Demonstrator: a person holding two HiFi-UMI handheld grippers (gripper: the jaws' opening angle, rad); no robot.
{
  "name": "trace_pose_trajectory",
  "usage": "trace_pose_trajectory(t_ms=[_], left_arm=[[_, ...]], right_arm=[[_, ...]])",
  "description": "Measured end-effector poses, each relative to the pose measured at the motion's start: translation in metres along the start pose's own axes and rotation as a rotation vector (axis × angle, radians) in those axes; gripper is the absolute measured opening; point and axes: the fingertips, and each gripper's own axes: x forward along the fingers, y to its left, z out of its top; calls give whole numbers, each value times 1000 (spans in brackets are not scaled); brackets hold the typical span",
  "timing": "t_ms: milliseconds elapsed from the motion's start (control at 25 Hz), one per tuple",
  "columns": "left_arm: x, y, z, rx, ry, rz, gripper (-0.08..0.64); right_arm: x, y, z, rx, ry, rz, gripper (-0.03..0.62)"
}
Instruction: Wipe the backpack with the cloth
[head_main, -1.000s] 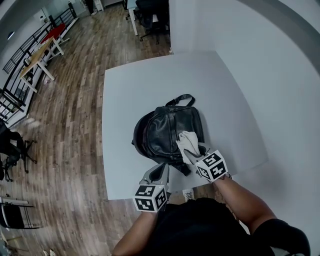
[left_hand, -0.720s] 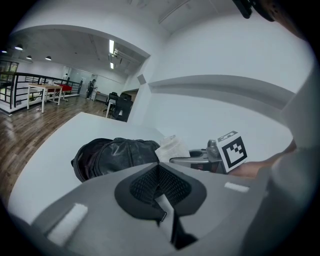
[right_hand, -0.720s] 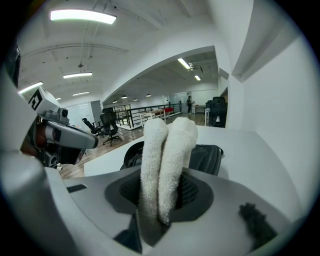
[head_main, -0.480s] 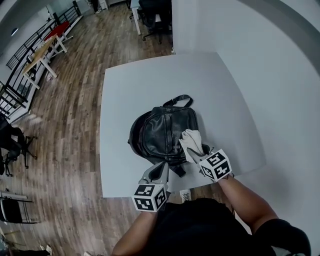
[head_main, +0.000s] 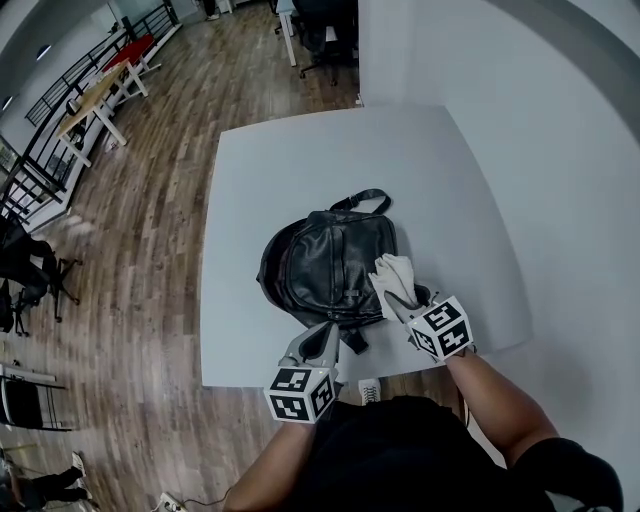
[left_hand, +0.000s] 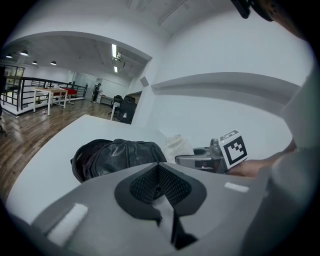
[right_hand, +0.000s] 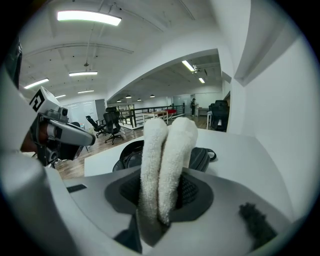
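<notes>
A black leather backpack (head_main: 328, 262) lies flat in the middle of the white table (head_main: 250, 190), its handle toward the far side. My right gripper (head_main: 412, 303) is shut on a folded white cloth (head_main: 392, 274), held at the backpack's right near edge. The cloth (right_hand: 165, 165) stands up between the jaws in the right gripper view, with the backpack (right_hand: 197, 157) behind it. My left gripper (head_main: 318, 352) hovers by the table's near edge, just short of the backpack (left_hand: 117, 155); its jaws are shut with nothing in them.
The table stands against a white wall (head_main: 560, 180) on the right. Wooden floor (head_main: 130, 250) lies to the left, with desks (head_main: 85, 105) and office chairs (head_main: 325, 30) farther off.
My right gripper and the cloth have slid a little to the right, from over the backpack's near right part to its right edge. The left gripper has stayed put.
</notes>
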Motion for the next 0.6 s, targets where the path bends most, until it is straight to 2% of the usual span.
trace_pose_trajectory(t_ms=[600], left_arm=[[-4, -5, -1, 18, -14, 57, 8]], right_arm=[[-12, -26, -10, -16, -21, -26, 127]])
